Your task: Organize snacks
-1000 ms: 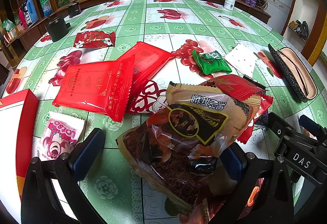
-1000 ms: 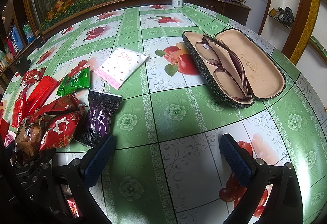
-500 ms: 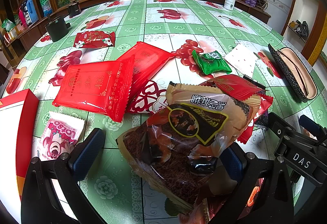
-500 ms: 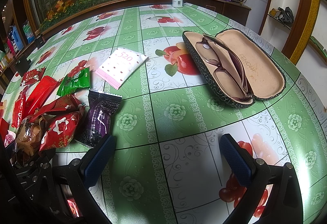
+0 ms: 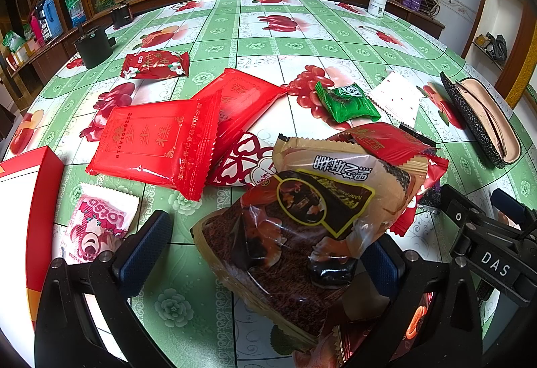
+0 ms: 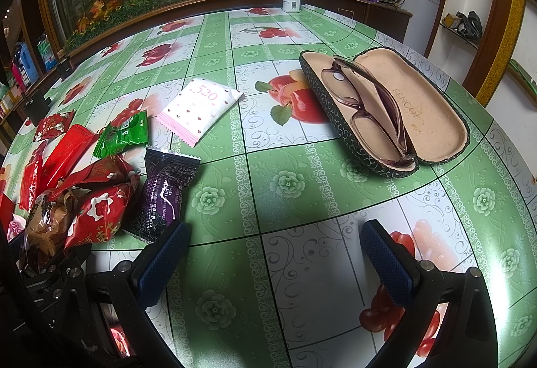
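The left gripper [image 5: 265,254] is held low over the table [image 5: 302,32], jaws spread around a brown snack bag [image 5: 302,217]; contact apparently is not made. The right gripper [image 6: 278,264] is held low beside a purple packet [image 6: 161,193], jaws spread wide, nothing between.

pink bear snack pack [image 5: 95,230] says "lotso", upside down. white pink-dotted packet [image 6: 200,107] reads "520". open glasses case [image 6: 416,106] has "fencol" or similar inside its lid. right gripper's body [image 5: 493,262] is labelled "das".
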